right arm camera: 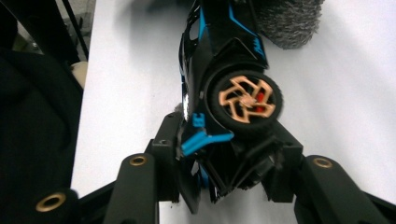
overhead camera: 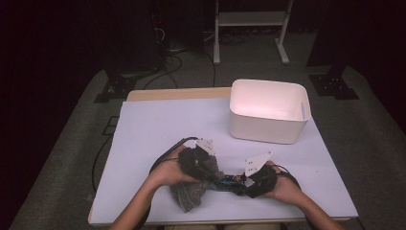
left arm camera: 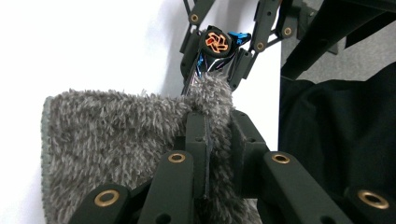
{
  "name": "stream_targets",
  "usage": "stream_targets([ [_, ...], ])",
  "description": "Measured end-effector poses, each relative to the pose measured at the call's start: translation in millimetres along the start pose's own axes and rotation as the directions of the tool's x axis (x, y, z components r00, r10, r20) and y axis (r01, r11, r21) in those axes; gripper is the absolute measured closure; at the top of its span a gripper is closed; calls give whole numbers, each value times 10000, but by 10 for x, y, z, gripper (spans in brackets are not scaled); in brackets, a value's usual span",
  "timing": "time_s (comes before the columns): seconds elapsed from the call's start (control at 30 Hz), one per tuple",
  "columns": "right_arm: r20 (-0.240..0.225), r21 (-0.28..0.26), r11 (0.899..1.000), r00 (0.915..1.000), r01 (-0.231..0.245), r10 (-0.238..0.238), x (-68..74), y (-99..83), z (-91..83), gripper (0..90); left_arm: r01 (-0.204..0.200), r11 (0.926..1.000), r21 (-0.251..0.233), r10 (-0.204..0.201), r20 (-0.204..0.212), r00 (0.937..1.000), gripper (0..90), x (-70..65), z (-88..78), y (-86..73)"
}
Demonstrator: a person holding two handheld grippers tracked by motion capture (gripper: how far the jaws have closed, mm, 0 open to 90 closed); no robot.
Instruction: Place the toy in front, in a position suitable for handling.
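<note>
Near the table's front edge, my left gripper (overhead camera: 210, 172) is shut on a grey fluffy cloth (overhead camera: 186, 194). In the left gripper view the jaws (left arm camera: 212, 119) pinch a fold of the cloth (left arm camera: 116, 135), which lies spread to the left. My right gripper (overhead camera: 240, 182) is shut on a black and blue toy car (overhead camera: 224, 182) that points toward the cloth. In the right gripper view the gripper (right arm camera: 224, 140) clamps one end of the car (right arm camera: 219, 56) beside an orange-spoked wheel (right arm camera: 245, 100). The car's far end meets the cloth (right arm camera: 289, 23).
A white bin (overhead camera: 268, 128) stands at the back right of the white table (overhead camera: 158, 129). The person's dark clothing (left arm camera: 336, 140) is close behind the front edge. Cables trail from both grippers. A white stand (overhead camera: 249, 19) stands on the floor beyond.
</note>
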State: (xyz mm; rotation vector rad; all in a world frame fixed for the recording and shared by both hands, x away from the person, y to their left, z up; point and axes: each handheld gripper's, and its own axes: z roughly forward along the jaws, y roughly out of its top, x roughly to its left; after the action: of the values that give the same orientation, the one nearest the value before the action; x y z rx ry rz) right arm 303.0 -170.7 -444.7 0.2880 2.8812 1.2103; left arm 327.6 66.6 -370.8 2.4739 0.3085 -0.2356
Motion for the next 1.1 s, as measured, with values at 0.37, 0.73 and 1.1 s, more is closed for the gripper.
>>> stream_targets([
  [0.37, -171, -397, 9990, 9997, -182, 176, -7, 20, 0, 529, -566, 9981, 260, 563, 110, 9984, 796, -37, 144, 250],
  [0.73, 12, -251, 9997, 10000, -31, 31, 7, 24, 16, 554, -197, 9996, 196, 199, -114, 9997, 803, 14, -8, 12],
  [1.1, 19, -202, 9998, 10000, -17, 17, 6, 28, 17, 555, 648, 9978, 147, -634, -813, 9947, 803, 109, -282, -356],
])
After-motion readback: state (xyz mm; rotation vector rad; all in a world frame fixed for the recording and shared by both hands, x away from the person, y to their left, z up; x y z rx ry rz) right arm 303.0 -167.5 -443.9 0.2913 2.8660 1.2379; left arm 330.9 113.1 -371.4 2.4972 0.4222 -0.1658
